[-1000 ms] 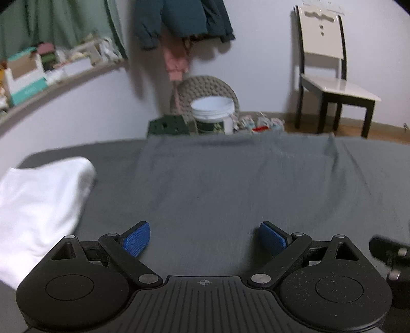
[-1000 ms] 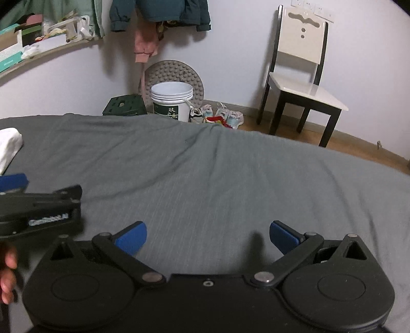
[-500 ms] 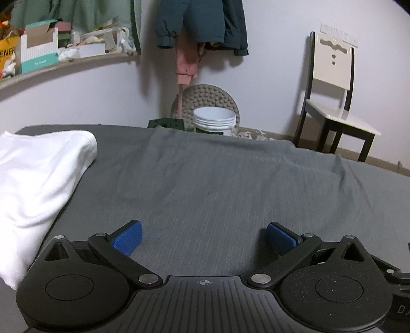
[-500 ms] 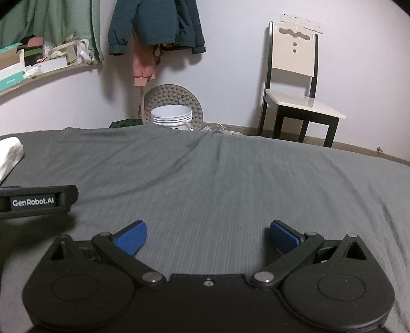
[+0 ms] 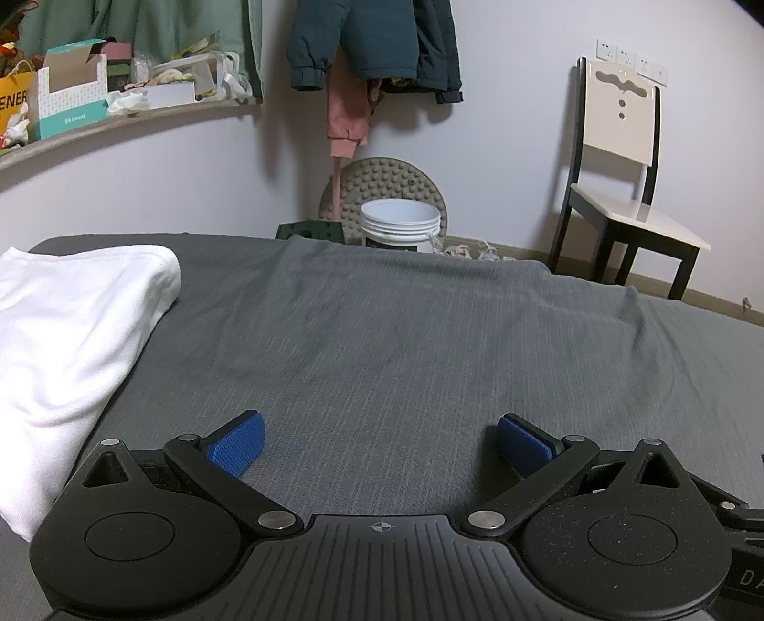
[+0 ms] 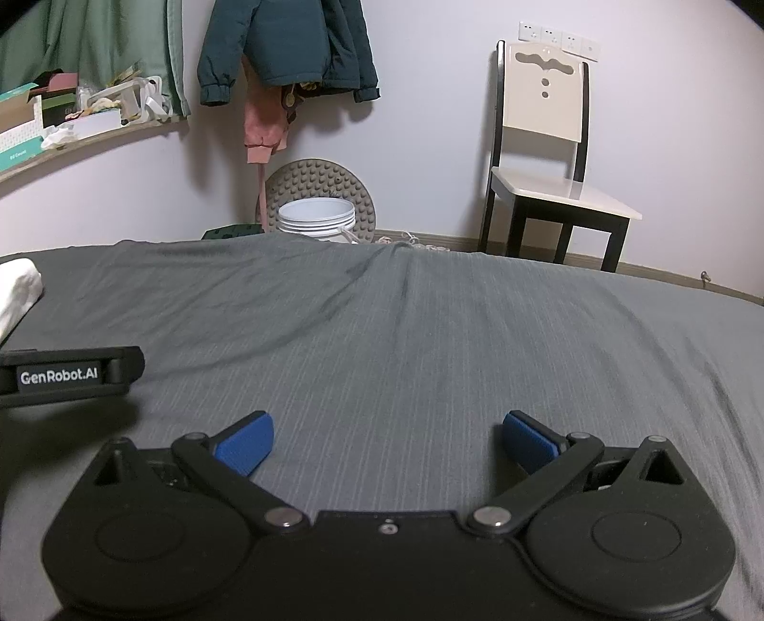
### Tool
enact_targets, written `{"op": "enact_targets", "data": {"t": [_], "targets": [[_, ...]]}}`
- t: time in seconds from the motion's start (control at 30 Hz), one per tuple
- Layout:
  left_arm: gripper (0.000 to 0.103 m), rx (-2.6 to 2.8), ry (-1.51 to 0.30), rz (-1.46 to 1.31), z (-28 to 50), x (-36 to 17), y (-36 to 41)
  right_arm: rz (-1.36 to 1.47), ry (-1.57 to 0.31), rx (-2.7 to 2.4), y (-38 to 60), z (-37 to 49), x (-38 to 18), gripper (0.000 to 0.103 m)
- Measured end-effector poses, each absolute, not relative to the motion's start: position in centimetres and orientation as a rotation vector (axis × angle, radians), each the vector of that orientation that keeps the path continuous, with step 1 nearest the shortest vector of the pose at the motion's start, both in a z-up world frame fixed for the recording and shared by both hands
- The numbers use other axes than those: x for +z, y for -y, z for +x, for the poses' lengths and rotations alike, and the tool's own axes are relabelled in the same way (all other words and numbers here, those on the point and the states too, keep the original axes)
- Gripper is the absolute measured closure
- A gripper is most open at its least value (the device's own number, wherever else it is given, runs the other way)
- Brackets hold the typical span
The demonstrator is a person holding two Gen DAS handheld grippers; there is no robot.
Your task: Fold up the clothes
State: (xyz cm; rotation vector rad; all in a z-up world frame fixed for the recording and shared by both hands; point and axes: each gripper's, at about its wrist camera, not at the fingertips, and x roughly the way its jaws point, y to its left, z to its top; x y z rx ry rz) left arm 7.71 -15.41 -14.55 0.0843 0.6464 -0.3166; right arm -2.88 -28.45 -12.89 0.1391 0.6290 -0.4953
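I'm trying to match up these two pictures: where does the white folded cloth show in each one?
Left wrist view: the white folded cloth fills the left side, lying on the grey bed cover.
Right wrist view: only a corner of it shows at the far left edge.
Shared landmark: the white bucket by the wall.

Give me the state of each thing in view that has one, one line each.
Left gripper: jaws open, holding nothing, over the grey cloth.
Right gripper: jaws open, holding nothing.
Grey cloth: spread flat, a few wrinkles.
White garment: folded, lying at the left.
Bucket: upright on the floor, contents hidden.
Chair: upright, seat bare.
Jacket: hanging on the wall.
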Motion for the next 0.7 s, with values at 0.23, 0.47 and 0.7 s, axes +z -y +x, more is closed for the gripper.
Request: {"op": "enact_targets", "data": {"t": [0.23, 0.47, 0.7], "targets": [[0.000, -0.317, -0.644, 0.086, 7.73, -14.64, 15.42, 0.144, -0.626, -0.497, 28.33, -2.82, -13.03, 0.000], [0.000, -0.316, -0.645, 0.088, 7.72, -14.68, 15.44, 0.148, -0.627, -0.500, 28.16, -2.63, -12.98, 0.000], [0.000, -0.316, -0.646, 0.086, 7.70, -14.57, 15.45, 0.152, -0.627, -0.501, 28.16, -2.65, -12.91, 0.000]]}}
